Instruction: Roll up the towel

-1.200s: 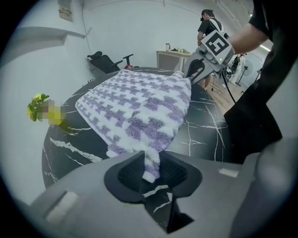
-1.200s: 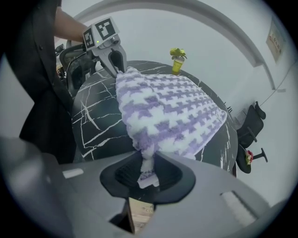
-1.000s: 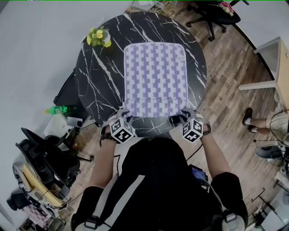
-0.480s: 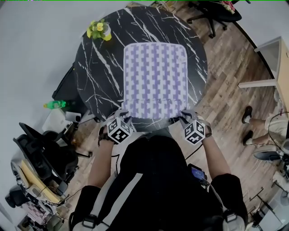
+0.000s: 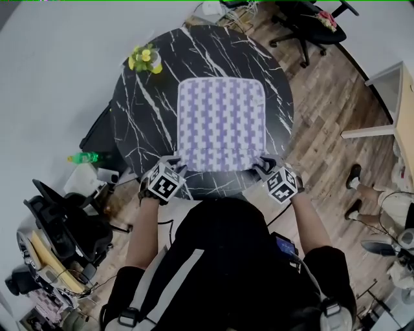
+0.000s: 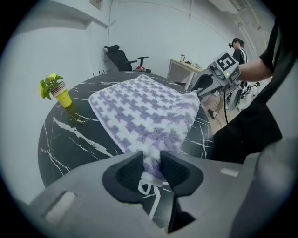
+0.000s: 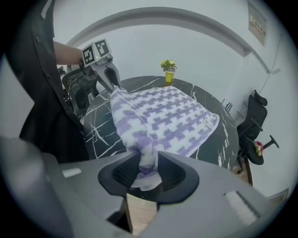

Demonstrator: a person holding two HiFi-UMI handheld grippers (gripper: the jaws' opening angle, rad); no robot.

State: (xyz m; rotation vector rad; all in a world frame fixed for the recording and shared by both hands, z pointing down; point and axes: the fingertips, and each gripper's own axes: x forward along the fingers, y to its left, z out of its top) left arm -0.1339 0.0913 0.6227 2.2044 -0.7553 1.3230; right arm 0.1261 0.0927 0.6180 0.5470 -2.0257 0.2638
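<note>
A purple-and-white checked towel (image 5: 221, 123) lies spread flat on the round black marble table (image 5: 142, 110). My left gripper (image 5: 174, 168) pinches its near left corner (image 6: 151, 162), and that corner's cloth sits between the pads. My right gripper (image 5: 264, 165) pinches the near right corner (image 7: 146, 162) in the same way. Both pairs of jaws have just been opening slightly, with the towel still gripped between them. The near edge is raised off the table between the two grippers. Each gripper view shows the other gripper: the right gripper (image 6: 198, 90) and the left gripper (image 7: 114, 86).
A small potted plant (image 5: 143, 57) with yellow flowers stands at the table's far left edge. A black office chair (image 5: 304, 19) is beyond the table. A green bottle (image 5: 83, 157) and a cluttered chair (image 5: 65, 226) are on the floor at left. A wooden desk (image 5: 401, 84) stands at right.
Both grippers have risen a little with the towel's near corners, so the near edge is now lifted. The rest of the towel lies as before.
</note>
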